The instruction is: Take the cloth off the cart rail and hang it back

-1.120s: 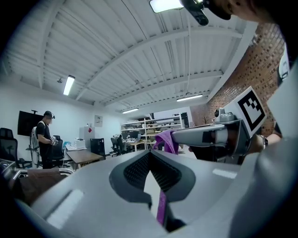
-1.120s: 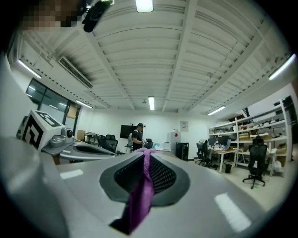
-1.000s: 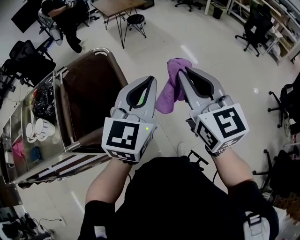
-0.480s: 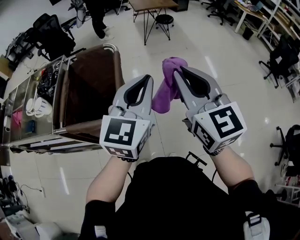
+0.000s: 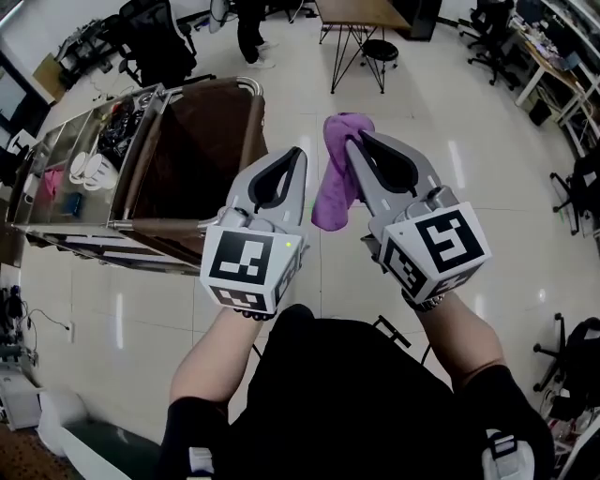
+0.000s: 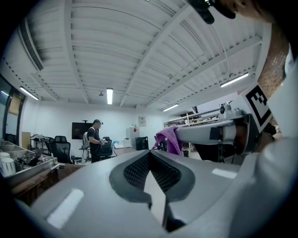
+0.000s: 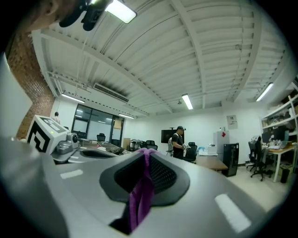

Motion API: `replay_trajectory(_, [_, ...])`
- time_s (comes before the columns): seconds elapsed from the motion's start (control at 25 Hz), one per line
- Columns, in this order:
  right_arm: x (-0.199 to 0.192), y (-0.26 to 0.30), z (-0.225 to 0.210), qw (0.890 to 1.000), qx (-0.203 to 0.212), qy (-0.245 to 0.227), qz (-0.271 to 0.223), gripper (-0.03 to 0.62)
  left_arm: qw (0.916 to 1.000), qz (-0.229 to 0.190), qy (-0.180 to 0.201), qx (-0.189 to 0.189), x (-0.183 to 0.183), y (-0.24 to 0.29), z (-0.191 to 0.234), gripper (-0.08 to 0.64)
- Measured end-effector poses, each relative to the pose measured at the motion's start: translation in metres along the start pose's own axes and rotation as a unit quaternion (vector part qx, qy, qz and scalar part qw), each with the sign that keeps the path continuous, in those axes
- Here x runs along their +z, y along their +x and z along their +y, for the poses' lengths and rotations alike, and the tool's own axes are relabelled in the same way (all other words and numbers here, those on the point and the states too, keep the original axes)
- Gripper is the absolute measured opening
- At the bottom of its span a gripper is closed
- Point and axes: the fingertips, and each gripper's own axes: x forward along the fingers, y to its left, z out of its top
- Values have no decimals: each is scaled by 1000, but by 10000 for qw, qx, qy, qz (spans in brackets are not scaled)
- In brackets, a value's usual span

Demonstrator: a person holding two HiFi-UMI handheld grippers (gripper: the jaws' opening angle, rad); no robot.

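A purple cloth (image 5: pixel 339 172) hangs from my right gripper (image 5: pixel 353 142), which is shut on it; in the right gripper view the cloth (image 7: pixel 142 194) is pinched between the pads and trails down. My left gripper (image 5: pixel 298 155) is held beside it, shut with nothing between its tips, and in the left gripper view its jaws meet at the tip (image 6: pixel 150 152). The cloth (image 6: pixel 169 139) also shows there, to the right. The metal cart (image 5: pixel 141 169) with its brown-lined bin and top rail (image 5: pixel 251 131) stands to the left, apart from both grippers.
White cups (image 5: pixel 87 167) and clutter sit on the cart's shelf. A person (image 5: pixel 251 28) stands at the back near a table (image 5: pixel 361 14) and a stool (image 5: pixel 379 52). Office chairs (image 5: pixel 155 42) and desks ring the glossy floor.
The view has swung, so the cart now lies further up and left. Both grippers keep the same pose side by side, the cloth still in the right one.
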Motion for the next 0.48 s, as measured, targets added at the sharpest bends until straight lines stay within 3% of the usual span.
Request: replay_trajectory(0.48, [-18, 46, -18, 9976, 679, 96, 47, 37, 9973, 193, 78, 703, -6, 23, 36, -12])
